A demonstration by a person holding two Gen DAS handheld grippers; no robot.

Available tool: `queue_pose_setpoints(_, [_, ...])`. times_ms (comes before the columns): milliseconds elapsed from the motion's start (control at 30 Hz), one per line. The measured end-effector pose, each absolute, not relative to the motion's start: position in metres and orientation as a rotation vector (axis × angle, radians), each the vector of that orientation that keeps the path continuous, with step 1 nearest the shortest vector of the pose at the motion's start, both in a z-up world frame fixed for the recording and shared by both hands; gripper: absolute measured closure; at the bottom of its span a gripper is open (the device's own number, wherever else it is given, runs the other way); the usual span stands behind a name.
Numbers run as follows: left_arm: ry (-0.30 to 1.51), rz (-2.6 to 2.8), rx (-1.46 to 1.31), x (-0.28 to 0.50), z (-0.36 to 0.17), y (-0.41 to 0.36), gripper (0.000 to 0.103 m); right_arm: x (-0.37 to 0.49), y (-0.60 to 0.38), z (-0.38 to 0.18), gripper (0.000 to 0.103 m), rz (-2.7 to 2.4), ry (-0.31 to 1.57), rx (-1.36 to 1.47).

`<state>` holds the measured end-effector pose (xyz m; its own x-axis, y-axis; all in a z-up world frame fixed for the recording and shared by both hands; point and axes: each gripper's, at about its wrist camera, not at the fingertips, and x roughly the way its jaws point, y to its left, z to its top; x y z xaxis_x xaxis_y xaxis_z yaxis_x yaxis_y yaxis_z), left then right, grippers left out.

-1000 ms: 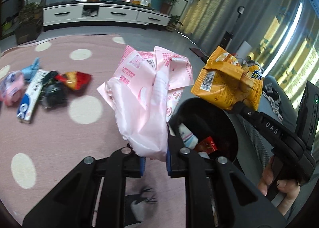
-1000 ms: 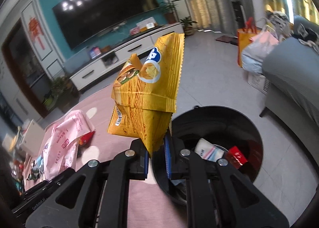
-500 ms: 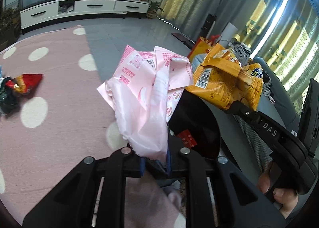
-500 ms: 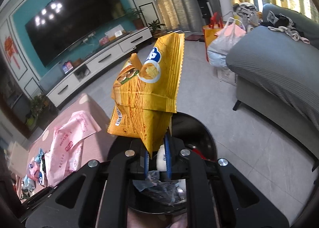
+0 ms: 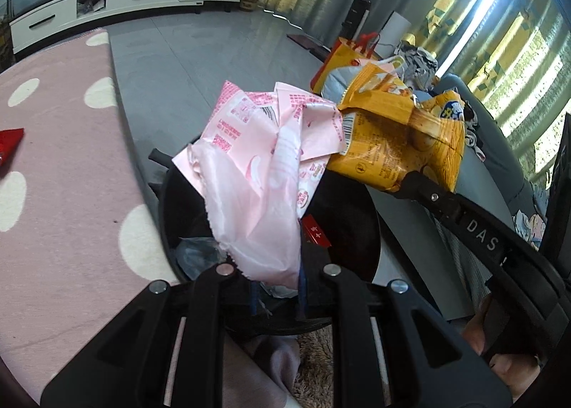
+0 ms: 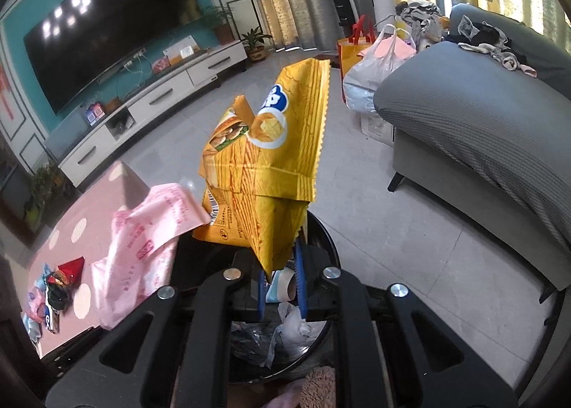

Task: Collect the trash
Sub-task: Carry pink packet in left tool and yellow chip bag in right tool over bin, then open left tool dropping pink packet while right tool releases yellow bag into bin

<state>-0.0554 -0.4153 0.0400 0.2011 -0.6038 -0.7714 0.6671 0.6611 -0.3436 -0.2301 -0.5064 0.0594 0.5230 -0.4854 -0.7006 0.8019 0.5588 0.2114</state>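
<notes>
- With both grippers over the bin (image 5: 357,229), release only once each wrapper hangs inside its rim.
- Left gripper (image 5: 276,295) pinches the pink wrapper (image 5: 264,172); right gripper (image 6: 282,283) pinches the yellow bag (image 6: 271,172).
- More litter (image 6: 53,286) lies on the dotted pink rug (image 5: 64,165); grey floor, sofa (image 6: 474,122), TV (image 6: 103,36) beyond.

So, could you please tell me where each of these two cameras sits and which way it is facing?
Left wrist: on the left gripper, looking down along its fingers at the pink wrapper it grips over the black bin; the right gripper with a hand shows at the right.
Right wrist: on the right gripper, facing the yellow chip bag it grips, the TV and the sofa behind.
Shared: both wrappers, the bin, the pink dotted rug.
</notes>
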Motion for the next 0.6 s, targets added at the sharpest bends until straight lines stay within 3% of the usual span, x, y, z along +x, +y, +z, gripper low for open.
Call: queue_pose_setpoints(600, [1.117,-0.903,0.102,-0.064,0.016,-0.436,0.085,-0.214,-0.514,0.042,0.089,-0.869,0.753,0.501])
